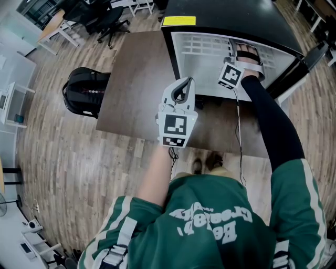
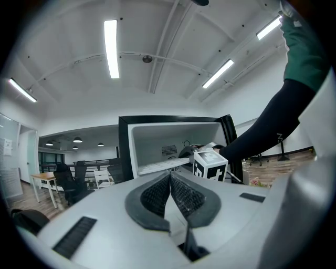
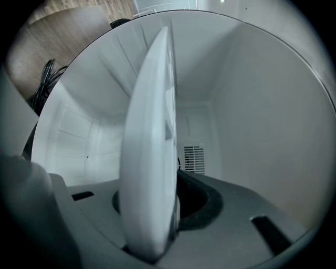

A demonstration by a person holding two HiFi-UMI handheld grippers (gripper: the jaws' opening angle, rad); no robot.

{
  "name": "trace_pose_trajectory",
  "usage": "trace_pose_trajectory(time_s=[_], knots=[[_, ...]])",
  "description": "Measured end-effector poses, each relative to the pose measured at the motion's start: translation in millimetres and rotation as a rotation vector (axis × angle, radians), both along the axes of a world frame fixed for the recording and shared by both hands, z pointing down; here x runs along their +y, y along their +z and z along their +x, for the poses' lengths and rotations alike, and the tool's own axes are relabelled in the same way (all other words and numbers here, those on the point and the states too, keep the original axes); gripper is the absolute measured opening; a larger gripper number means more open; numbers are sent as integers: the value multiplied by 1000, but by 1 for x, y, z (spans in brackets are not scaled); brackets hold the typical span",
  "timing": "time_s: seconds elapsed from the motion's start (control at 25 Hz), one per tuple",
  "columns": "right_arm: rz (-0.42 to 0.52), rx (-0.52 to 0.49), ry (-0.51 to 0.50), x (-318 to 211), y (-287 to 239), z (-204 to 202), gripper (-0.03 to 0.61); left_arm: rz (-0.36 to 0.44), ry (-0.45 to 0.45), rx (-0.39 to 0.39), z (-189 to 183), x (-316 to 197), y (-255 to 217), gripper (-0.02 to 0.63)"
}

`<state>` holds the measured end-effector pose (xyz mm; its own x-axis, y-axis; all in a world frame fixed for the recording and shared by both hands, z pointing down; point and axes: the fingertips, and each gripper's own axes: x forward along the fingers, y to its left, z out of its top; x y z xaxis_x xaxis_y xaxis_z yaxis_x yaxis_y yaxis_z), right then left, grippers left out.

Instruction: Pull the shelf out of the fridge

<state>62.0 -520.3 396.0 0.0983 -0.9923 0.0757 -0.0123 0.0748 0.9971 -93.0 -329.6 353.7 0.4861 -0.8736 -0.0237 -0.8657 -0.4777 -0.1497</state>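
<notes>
The small fridge (image 1: 231,13) stands open on the brown table (image 1: 131,79). Its white slotted shelf (image 1: 210,50) lies inside the white compartment. At the shelf's front right, my right gripper (image 1: 242,52) is shut on the shelf edge. In the right gripper view the shelf (image 3: 152,147) runs edge-on between the jaws of the right gripper (image 3: 170,194), with the fridge's back wall behind it. My left gripper (image 1: 182,89) hangs over the table in front of the fridge, shut and holding nothing. The left gripper view shows the left gripper (image 2: 169,181), its pads together, with the fridge (image 2: 157,136) beyond it.
The fridge door (image 1: 299,65) swings out at the right. A black bag (image 1: 84,92) sits on the wooden floor left of the table. Office chairs (image 1: 105,18) stand at the far left. A cable (image 1: 239,126) trails from the right gripper across the table.
</notes>
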Motion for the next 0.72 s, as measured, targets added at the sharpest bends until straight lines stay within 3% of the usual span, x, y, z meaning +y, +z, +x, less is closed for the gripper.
trace_pose_trajectory(time_s=[0.72], knots=[[-2, 0, 0, 6, -1, -2, 103, 9, -11, 4, -3, 4, -6, 17]])
